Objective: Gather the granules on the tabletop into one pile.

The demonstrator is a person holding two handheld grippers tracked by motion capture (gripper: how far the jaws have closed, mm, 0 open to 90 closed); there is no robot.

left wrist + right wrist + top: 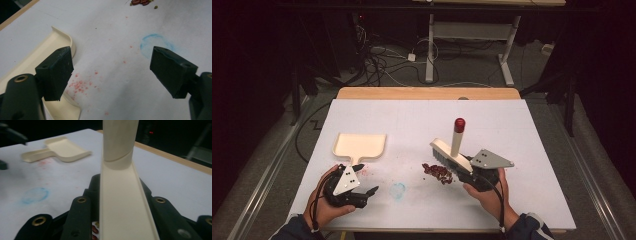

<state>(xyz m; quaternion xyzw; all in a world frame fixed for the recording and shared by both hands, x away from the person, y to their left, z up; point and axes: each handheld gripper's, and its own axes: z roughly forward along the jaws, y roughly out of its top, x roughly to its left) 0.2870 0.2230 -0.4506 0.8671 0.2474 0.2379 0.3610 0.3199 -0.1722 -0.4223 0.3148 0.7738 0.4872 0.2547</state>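
White paper covers the table [532, 150]; the right gripper [476, 176], fingers clamping a cream, red-capped hand brush [451, 155], holds bristles beside dark red beans [437, 172] for sweeping. Left gripper [110, 72], fingers wide, waits at the cream plastic dustpan [360, 146] handle.

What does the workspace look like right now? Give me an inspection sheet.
Surface: white table, red specks and a blue ring mark.
Job's things: cream dustpan lying flat; brush beside a pile of red beans.
Clutter: nothing seen.
Grippers: left gripper open, beside the dustpan handle; right gripper shut on the brush.
Cables: one trails from each gripper; more on the floor.
Surroundings: dark room, desk frame behind.
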